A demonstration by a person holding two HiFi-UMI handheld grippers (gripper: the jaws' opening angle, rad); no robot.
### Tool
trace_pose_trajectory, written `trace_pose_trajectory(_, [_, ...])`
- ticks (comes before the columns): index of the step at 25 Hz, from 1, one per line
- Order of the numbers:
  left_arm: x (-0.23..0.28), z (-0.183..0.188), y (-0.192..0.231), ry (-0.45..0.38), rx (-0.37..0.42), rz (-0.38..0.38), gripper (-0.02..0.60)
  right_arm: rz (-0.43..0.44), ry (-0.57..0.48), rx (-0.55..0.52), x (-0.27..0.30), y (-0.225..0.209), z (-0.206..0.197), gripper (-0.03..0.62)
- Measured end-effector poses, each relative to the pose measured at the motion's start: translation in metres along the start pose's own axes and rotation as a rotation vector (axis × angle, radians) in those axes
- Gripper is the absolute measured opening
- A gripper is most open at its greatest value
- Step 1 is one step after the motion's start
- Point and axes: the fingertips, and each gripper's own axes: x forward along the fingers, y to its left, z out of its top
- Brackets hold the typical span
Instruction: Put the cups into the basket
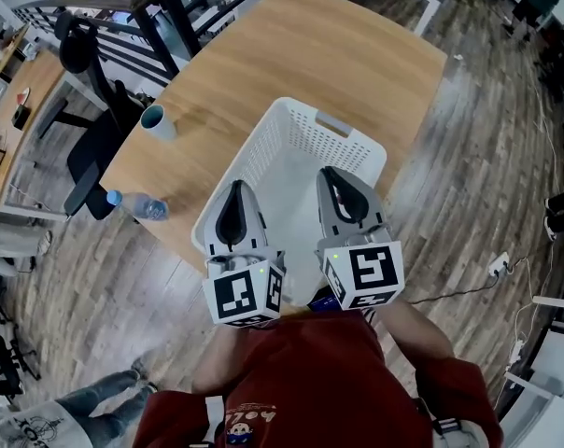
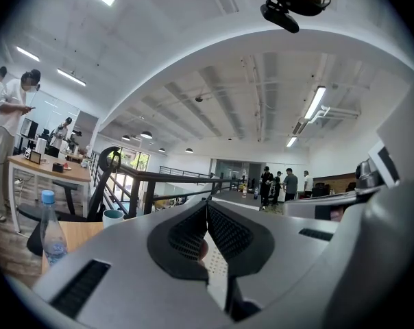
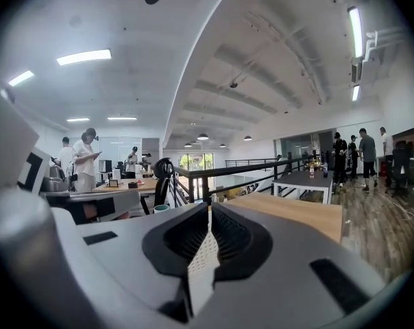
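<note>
A white cup (image 1: pixel 157 121) with a teal inside stands upright on the wooden table (image 1: pixel 291 54), left of the white perforated basket (image 1: pixel 284 136). Both grippers hover over the basket's near half, side by side. My left gripper (image 1: pixel 237 187) has its jaws together with nothing between them, and my right gripper (image 1: pixel 329 172) is likewise shut and empty. In the left gripper view the cup (image 2: pixel 112 217) sits far to the left of the closed jaws. In the right gripper view the cup (image 3: pixel 161 209) shows just left of the jaws. The part of the basket that shows holds no cup.
A clear water bottle (image 1: pixel 137 205) with a blue cap lies near the table's left edge, and it also shows as a bottle (image 2: pixel 51 228) in the left gripper view. A black office chair (image 1: pixel 95 147) stands left of the table. People stand at desks in the background.
</note>
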Motion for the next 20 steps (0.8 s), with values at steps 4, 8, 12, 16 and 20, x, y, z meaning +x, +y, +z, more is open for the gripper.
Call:
trace_pose_trajectory(4, [-0.003, -0.002, 0.0, 0.004, 0.004, 0.0, 0.008, 0.001, -0.013, 0.006, -0.003, -0.002, 0.004, 0.02])
trace_pose_trajectory(8, [-0.004, -0.002, -0.004, 0.007, 0.015, -0.006, 0.008, 0.002, -0.022, 0.019, -0.005, -0.002, 0.004, 0.018])
trace_pose_trajectory(12, [-0.004, -0.002, -0.002, 0.008, 0.023, -0.001, 0.008, 0.023, -0.049, 0.041, -0.005, 0.001, 0.005, 0.015])
trace_pose_trajectory(16, [-0.003, -0.004, -0.009, 0.004, 0.022, -0.011, 0.008, 0.078, -0.102, 0.049, -0.009, -0.001, 0.009, 0.011])
trace_pose_trajectory(20, [-0.004, -0.001, -0.009, 0.004, 0.042, -0.016, 0.008, 0.057, -0.14, -0.002, -0.013, -0.001, 0.017, 0.009])
